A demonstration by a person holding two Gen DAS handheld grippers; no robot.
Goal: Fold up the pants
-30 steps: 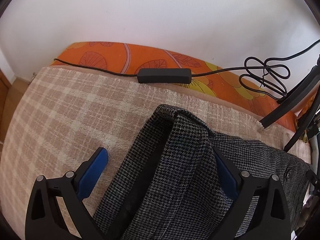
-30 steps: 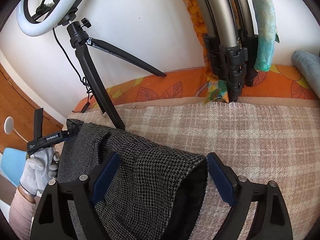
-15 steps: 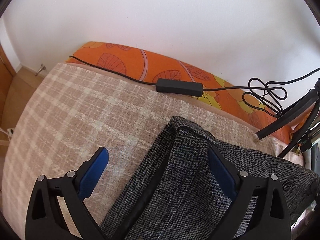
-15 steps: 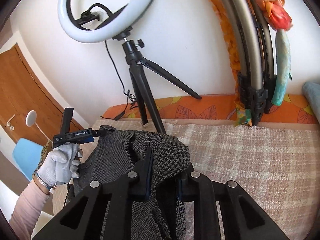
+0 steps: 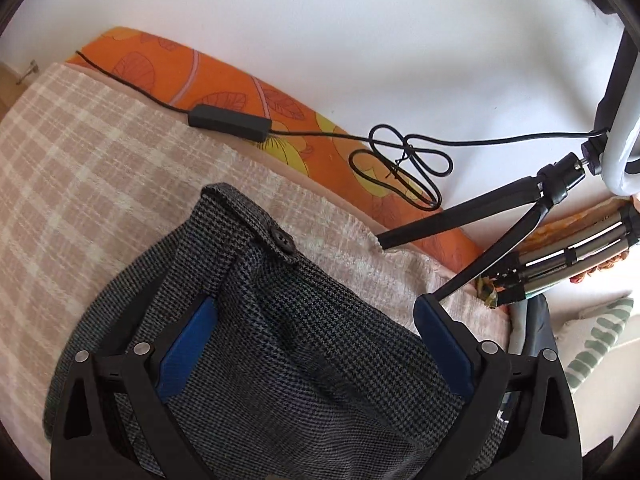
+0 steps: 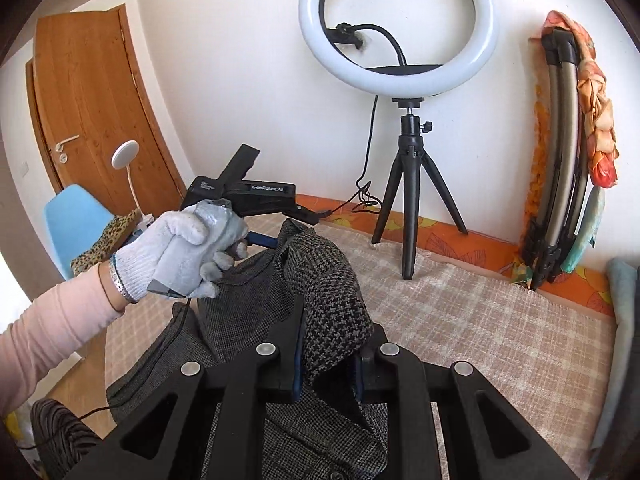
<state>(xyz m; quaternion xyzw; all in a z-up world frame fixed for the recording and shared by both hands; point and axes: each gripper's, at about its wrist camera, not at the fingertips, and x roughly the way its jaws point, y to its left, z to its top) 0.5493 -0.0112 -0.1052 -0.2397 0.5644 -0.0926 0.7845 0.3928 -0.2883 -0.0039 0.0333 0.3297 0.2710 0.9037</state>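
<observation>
Over the checked blanket (image 6: 500, 320), the right gripper (image 6: 326, 364) is clenched on a fold of the grey pants (image 6: 328, 280). The left gripper (image 5: 312, 344) stands spread wide, the cloth lying loose between its blue pads (image 5: 184, 352).

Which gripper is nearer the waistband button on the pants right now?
Left. The left gripper straddles the pants just below the button. The right gripper is shut on a different fold, with no button visible near it.

plaid bed cover (image 5: 100, 152) — pants (image 5: 288, 320), tripod (image 6: 408, 184)
</observation>
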